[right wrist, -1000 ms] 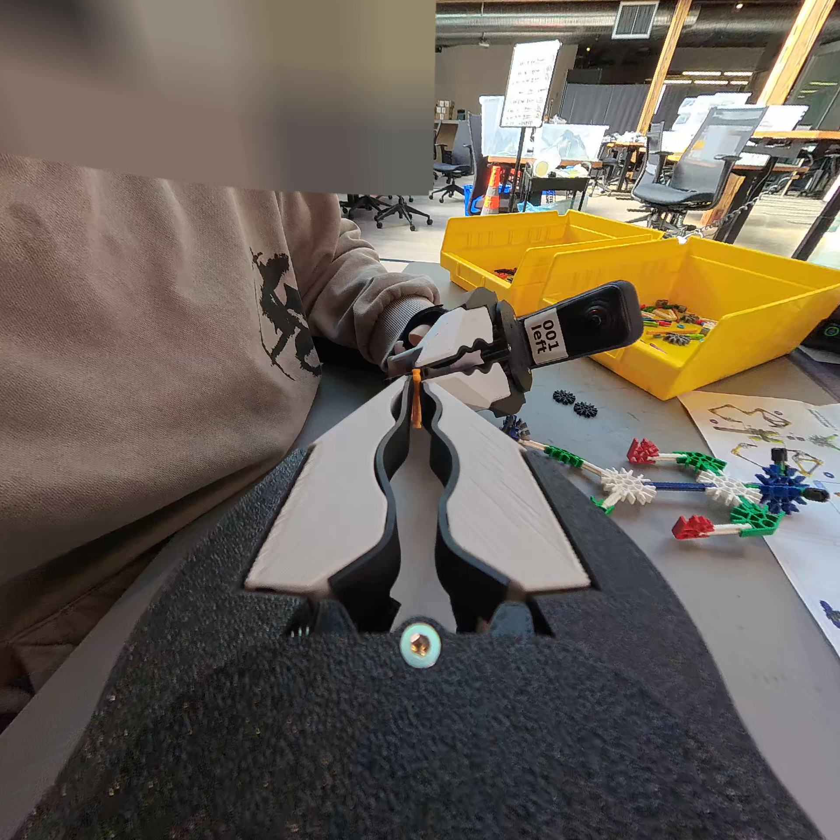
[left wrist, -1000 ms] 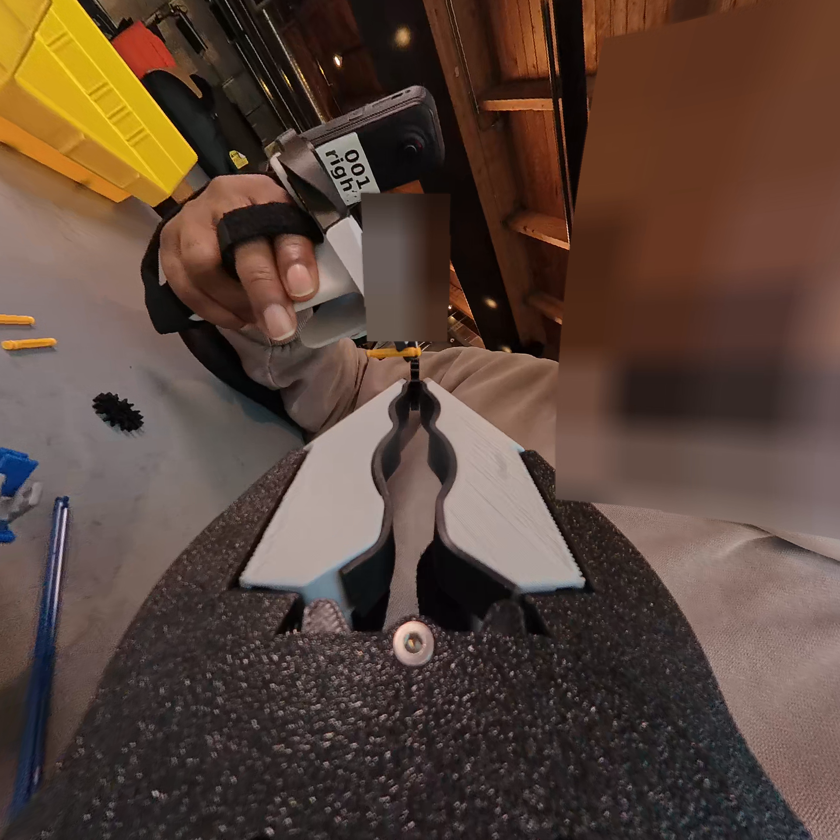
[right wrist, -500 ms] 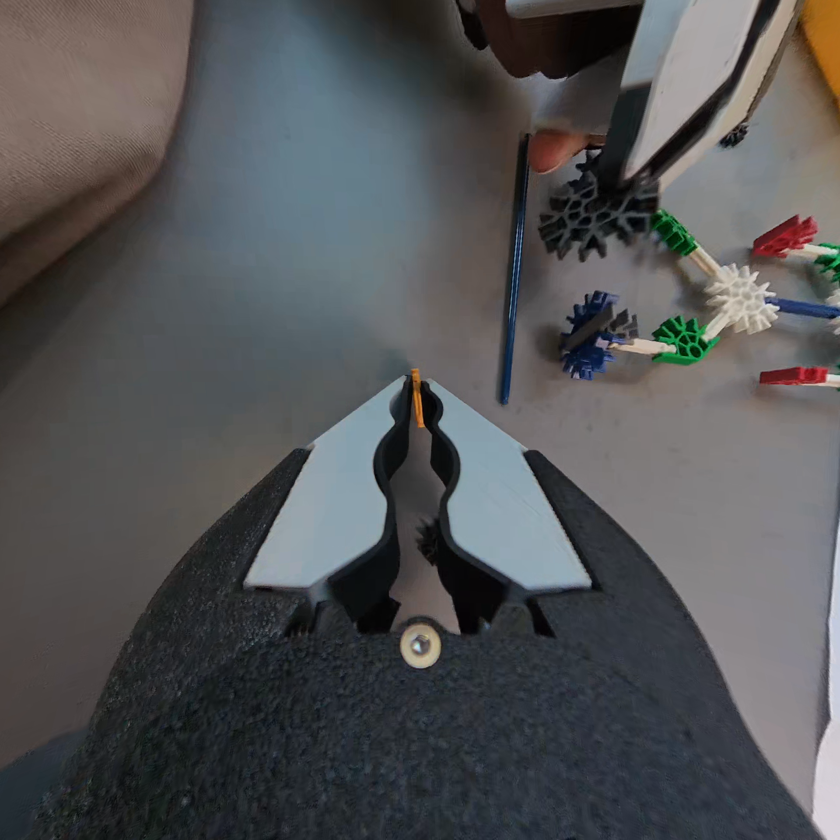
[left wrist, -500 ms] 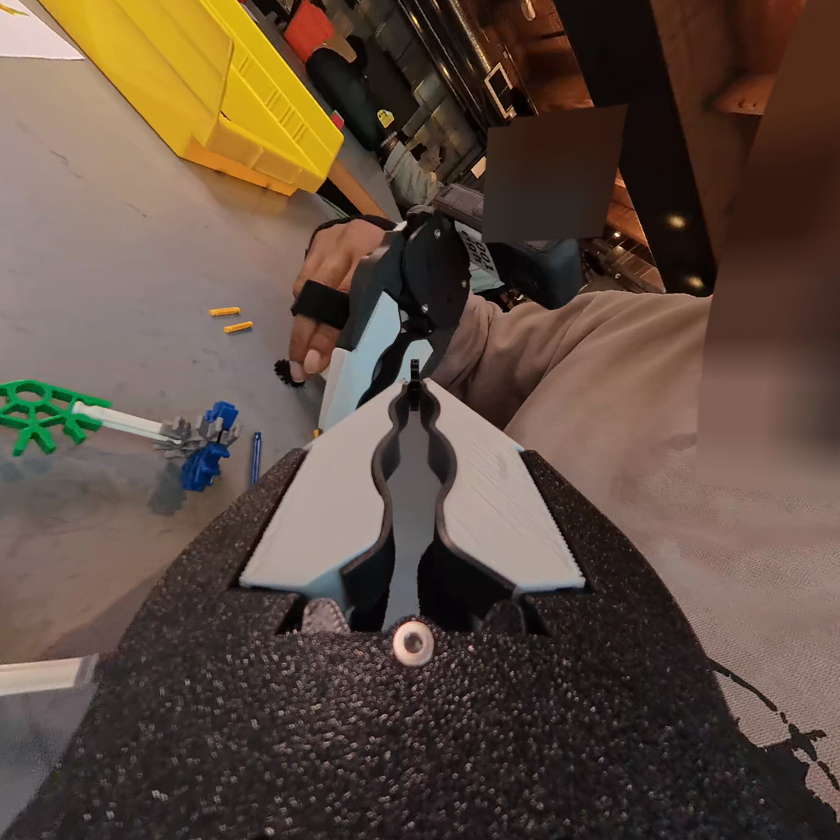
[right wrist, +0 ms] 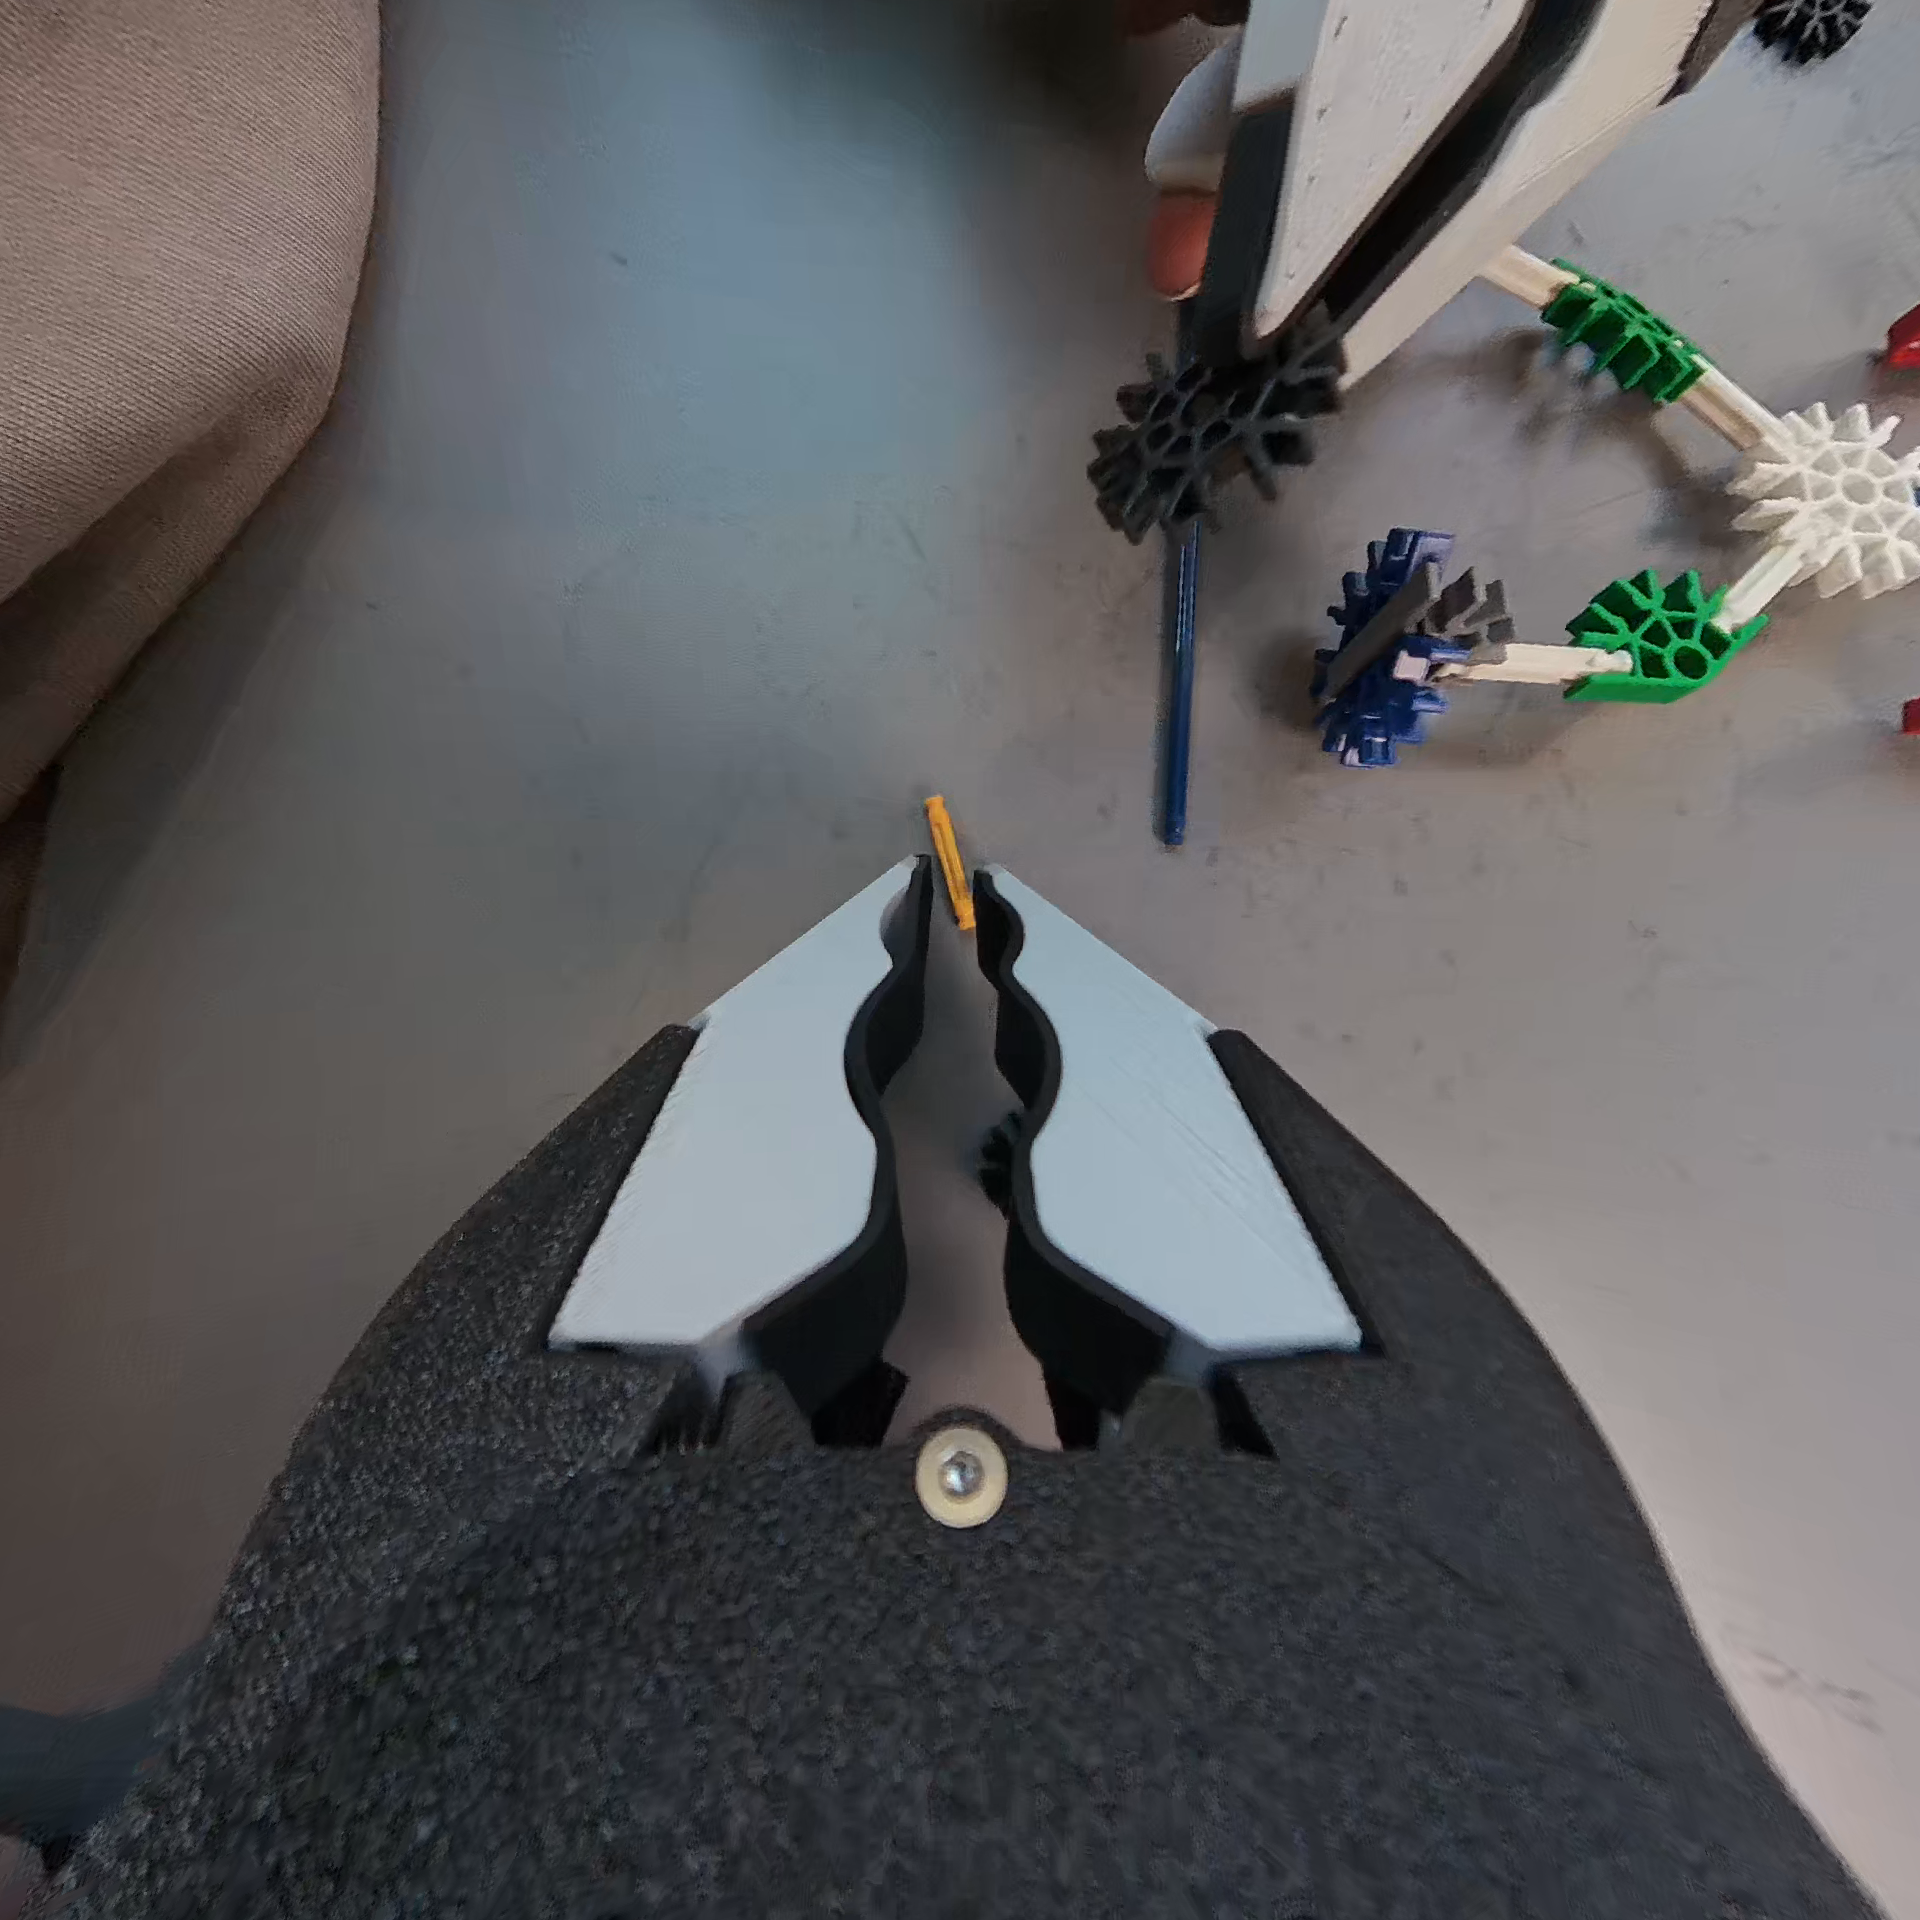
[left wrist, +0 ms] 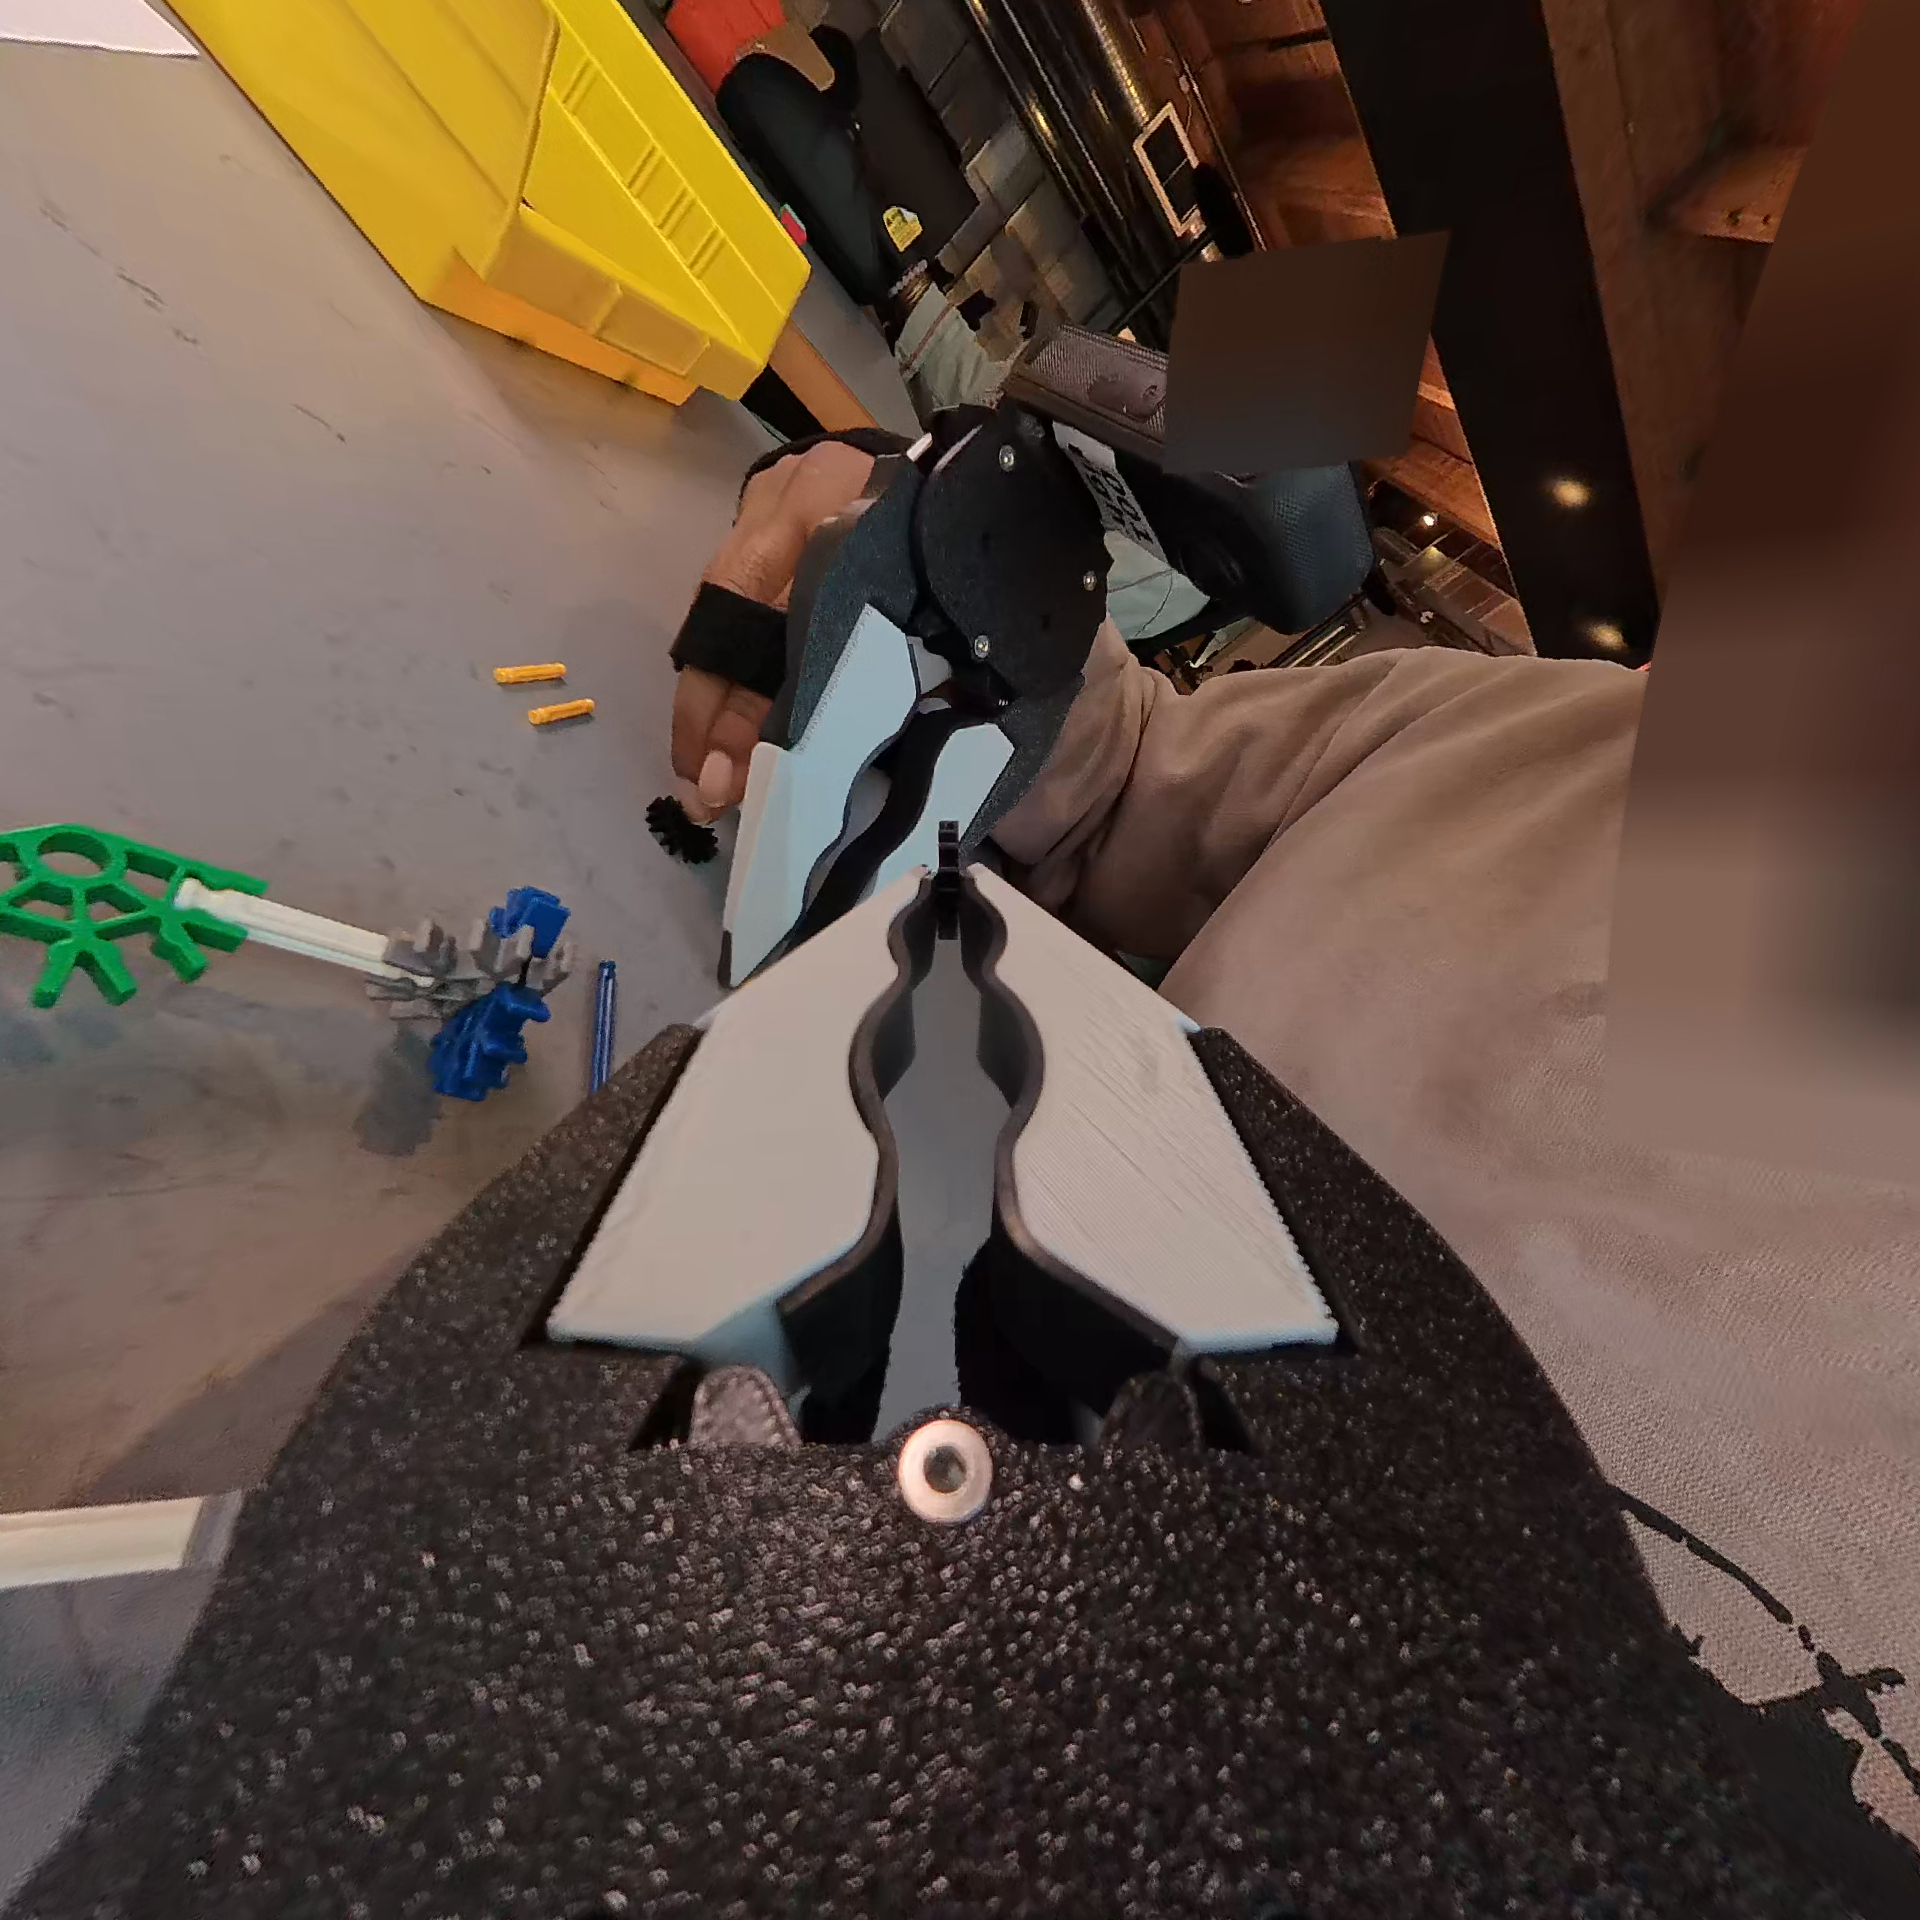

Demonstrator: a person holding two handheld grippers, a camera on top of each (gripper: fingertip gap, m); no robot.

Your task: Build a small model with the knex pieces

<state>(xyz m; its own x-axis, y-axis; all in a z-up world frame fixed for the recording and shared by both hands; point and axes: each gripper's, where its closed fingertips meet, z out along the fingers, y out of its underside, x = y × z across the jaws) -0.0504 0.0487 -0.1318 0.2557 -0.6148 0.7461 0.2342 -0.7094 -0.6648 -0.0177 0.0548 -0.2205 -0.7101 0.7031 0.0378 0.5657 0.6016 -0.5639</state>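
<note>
My left gripper [left wrist: 948,888] is shut on a black snowflake connector [left wrist: 948,844], seen edge-on at its tips. The right wrist view shows the same connector [right wrist: 1210,436] flat-on, held low over the grey table [right wrist: 623,520]. My right gripper [right wrist: 951,883] points down at the table. Its jaws stand slightly apart. A short orange rod [right wrist: 949,857] sits tilted between the tips with a gap on its left side. In the left wrist view the right gripper [left wrist: 769,935] has its tips down by the table.
A blue rod [right wrist: 1179,675] lies beside a blue-and-grey connector [right wrist: 1382,655]. White rods join this to green [right wrist: 1657,644] and white [right wrist: 1829,499] connectors. Yellow bins [left wrist: 582,177], two orange rods [left wrist: 545,693] and a loose black connector [left wrist: 681,821] lie farther off. A beige sleeve [right wrist: 156,312] is at the left. One gripper's finger ends stand about 10 cm off the other's.
Both grippers swung from facing each other down toward the table. In the last half second the right jaws parted slightly and the orange rod slid forward and tilted.
</note>
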